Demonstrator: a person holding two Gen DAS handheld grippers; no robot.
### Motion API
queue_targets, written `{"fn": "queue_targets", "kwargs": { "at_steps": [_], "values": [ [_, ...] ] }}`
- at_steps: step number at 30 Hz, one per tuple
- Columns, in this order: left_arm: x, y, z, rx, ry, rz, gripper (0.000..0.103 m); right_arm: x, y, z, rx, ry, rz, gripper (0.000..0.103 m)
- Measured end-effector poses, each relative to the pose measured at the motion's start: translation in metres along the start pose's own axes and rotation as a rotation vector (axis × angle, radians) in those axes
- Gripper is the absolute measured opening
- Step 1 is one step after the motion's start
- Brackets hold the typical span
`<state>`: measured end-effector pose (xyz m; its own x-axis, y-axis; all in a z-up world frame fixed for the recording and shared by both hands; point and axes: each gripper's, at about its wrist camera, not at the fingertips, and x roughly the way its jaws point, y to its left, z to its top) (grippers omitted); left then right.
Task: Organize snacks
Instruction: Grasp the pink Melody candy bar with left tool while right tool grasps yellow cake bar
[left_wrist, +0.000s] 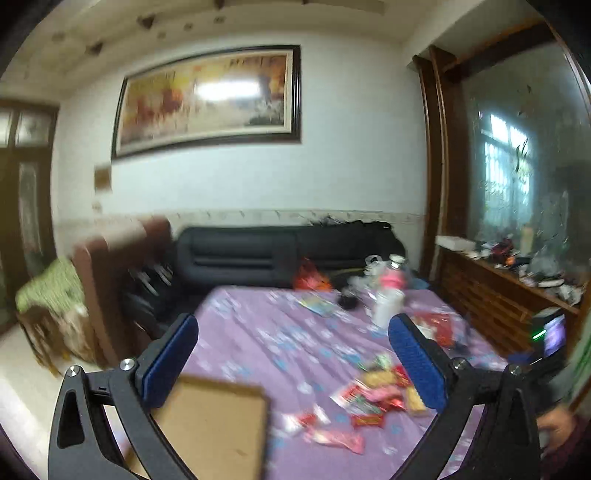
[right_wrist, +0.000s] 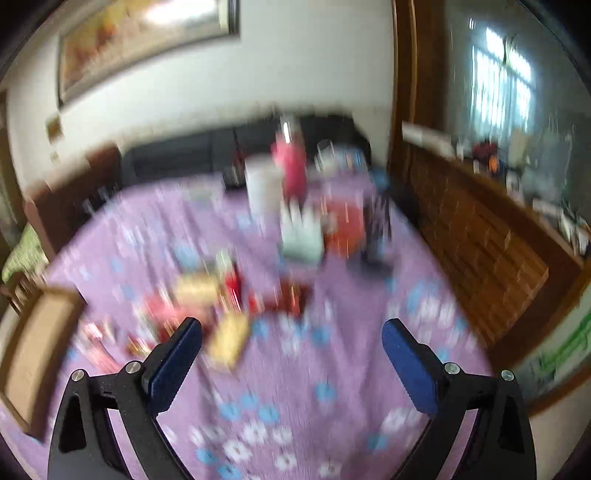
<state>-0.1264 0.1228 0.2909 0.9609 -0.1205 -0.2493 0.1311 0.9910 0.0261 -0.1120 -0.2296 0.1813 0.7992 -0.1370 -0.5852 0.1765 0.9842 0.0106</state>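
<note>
Purple floral worktop (right_wrist: 332, 369): snacks (left_wrist: 373, 391) scattered mid-surface, beside cardboard box (left_wrist: 214, 428) at left edge. Left tongs (left_wrist: 293, 354) wide open, empty, raised. Right tongs (right_wrist: 291, 354) likewise wide open, empty. Views blurred.

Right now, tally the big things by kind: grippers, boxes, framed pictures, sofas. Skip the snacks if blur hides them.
Grippers: 2, the left gripper and the right gripper, both open
Cardboard box: 1
Framed picture: 1
Black sofa: 1
Snack packets: too blurred to count
Total: 5, snacks left out
</note>
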Motion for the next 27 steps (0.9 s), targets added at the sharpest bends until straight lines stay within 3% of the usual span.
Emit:
{"fn": "queue_targets", "kwargs": {
  "at_steps": [3,6,7,9,11,15,17,19,21,26,27],
  "values": [
    [0.007,0.008,0.039,0.021,0.035,0.048,0.103,-0.011,0.003,0.036,-0.001,0.011,0.111,0.102],
    [0.025,0.019,0.042,-0.051,0.105,0.016,0.103,0.023,0.013,0.042,0.015,0.152,0.19,0.102],
    [0.032,0.023,0.034,-0.087,0.13,-0.019,0.103,0.037,0.019,0.034,0.002,0.177,0.196,0.1],
    [0.052,0.022,0.002,-0.157,0.234,-0.099,0.103,0.066,0.036,0.013,-0.047,0.205,0.179,0.07],
    [0.074,0.015,-0.029,-0.189,0.34,-0.152,0.103,0.093,0.048,-0.014,-0.061,0.272,0.157,0.061],
    [0.127,-0.008,-0.099,-0.253,0.585,-0.237,0.103,0.136,0.051,-0.041,-0.021,0.334,0.153,0.06],
    [0.145,-0.015,-0.125,-0.285,0.657,-0.245,0.099,0.152,0.051,-0.048,0.01,0.362,0.182,0.06],
    [0.17,-0.023,-0.147,-0.301,0.739,-0.245,0.082,0.163,0.054,-0.057,0.01,0.38,0.17,0.06],
    [0.185,-0.03,-0.168,-0.313,0.802,-0.247,0.065,0.171,0.056,-0.064,-0.001,0.377,0.159,0.06],
    [0.213,-0.039,-0.202,-0.354,0.877,-0.189,0.063,0.175,0.055,-0.063,-0.01,0.325,0.137,0.059],
    [0.214,-0.04,-0.202,-0.354,0.875,-0.183,0.063,0.175,0.055,-0.064,-0.013,0.312,0.137,0.05]
  ]
}}
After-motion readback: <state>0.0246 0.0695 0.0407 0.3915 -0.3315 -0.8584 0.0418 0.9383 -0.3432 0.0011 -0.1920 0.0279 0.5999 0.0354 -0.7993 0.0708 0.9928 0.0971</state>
